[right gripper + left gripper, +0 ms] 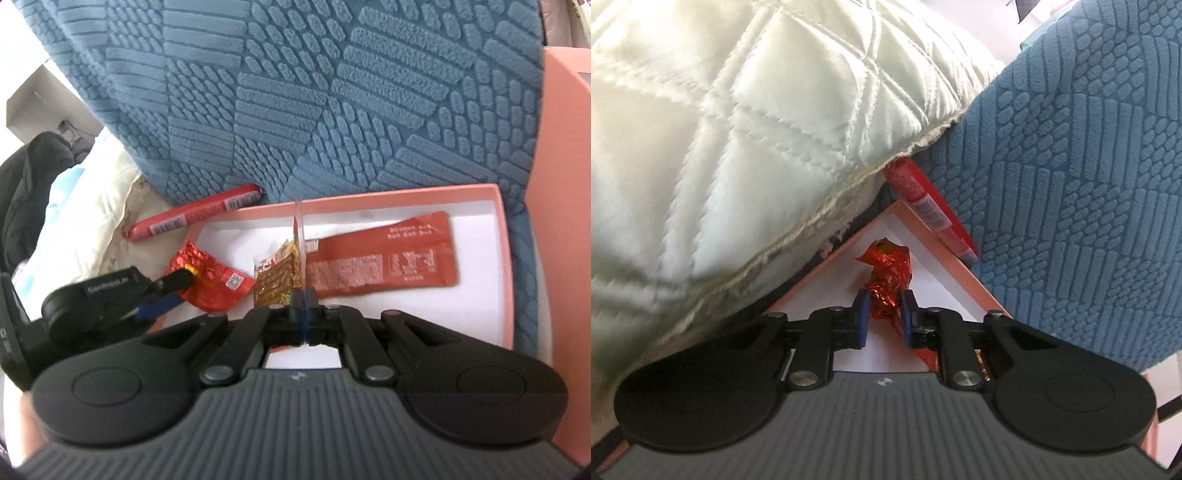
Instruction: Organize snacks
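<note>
Pinching a crinkled red foil snack packet [888, 280], the left gripper [882, 314] is reaching into the pink tray [504, 258], its blue pads [863, 314] pressing the wrapper from both sides. In the right wrist view the same packet [212, 280] is lying at the tray's left end, partly over the left rim, with the left gripper [173, 291] clamped on its near edge.

The right gripper [303, 310] is holding a thin clear divider sheet [300, 229] upright across the tray's middle, jaws closed tight on its lower edge. Just left of that divider a small amber-and-yellow sachet [275, 277] is resting on the white floor; right of it a flat red pouch [384, 258] is lying face down. Outside the tray, behind its far left corner, a red sausage stick [195, 214] is sitting against the blue textured cushion [295, 92]; a white quilted pillow [720, 110] is crowding the tray from the left.

The foil packet is looking light, thin and easily crumpled, so it will probably slip or tear if taken by a loose corner; a hold across its bunched middle is likely surest. The sausage stick is looking firmer and round, likely to roll, and is best taken mid-length across its width. The divider is probably stiff yet slick and likely to tilt if the clamp is eased.
</note>
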The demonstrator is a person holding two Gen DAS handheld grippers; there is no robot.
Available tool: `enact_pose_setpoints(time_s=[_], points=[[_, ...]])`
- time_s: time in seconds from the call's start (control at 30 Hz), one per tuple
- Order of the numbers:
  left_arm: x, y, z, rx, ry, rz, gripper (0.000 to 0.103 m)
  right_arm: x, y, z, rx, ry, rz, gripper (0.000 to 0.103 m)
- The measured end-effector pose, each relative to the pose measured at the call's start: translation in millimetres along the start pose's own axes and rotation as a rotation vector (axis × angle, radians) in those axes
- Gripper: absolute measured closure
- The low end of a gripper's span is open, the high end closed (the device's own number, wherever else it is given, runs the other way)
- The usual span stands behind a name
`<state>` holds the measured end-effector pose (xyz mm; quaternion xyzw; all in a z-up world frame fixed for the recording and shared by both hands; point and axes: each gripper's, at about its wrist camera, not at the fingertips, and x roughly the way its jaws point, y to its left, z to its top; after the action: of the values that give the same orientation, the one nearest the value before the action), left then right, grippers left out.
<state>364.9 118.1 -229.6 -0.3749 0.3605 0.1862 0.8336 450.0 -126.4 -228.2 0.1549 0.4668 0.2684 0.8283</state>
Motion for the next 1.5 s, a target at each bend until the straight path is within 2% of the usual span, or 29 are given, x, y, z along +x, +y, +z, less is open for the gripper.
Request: enact_pose_setpoints(time_s=[0.27, 0.53, 0.73, 1.07, 1.13, 1.23, 1.37, 1.4, 1.43, 1.47, 1.5], points=[[-23, 1, -14, 0.048, -0.002, -0.021, 0.083, -31, 8, -21, -0.01, -0.024, -0.039, 0.1], [-37, 4, -41, 0.072, 0.063, -0.034, 0.083, -50, 15, -55, 0.001, -0.03, -0.074, 0.1], [-51, 2, -58, 0.101, 0.081, -0.054, 0.083, -66, 23, -85, -0.033, -0.047, -0.134, 0.1], [-66, 8, -70, 0.109, 0.111, -0.089, 0.083, -91, 24, -111, -0.077, -0.085, -0.163, 0.1], [-66, 8, -69, 0.105, 0.112, -0.092, 0.083, -94, 25, -114, -0.083, -0.081, -0.17, 0.097], [-64, 8, -70, 0.104, 0.115, -0.092, 0.083, -101, 29, -116, -0.11, -0.12, -0.17, 0.096], [-62, 9, -69, 0.092, 0.121, -0.09, 0.083, -103, 30, -113, -0.164, -0.148, -0.234, 0.096], [-62, 9, -69, 0.09, 0.119, -0.09, 0.083, -104, 30, -113, -0.179, -0.158, -0.249, 0.091], [-62, 10, -68, 0.088, 0.119, -0.089, 0.083, -105, 30, -112, -0.191, -0.168, -0.259, 0.073], [-62, 10, -68, 0.085, 0.118, -0.087, 0.083, -106, 30, -112, -0.206, -0.181, -0.261, 0.06], [-62, 10, -68, 0.082, 0.119, -0.085, 0.083, -108, 31, -112, -0.218, -0.196, -0.258, 0.041]])
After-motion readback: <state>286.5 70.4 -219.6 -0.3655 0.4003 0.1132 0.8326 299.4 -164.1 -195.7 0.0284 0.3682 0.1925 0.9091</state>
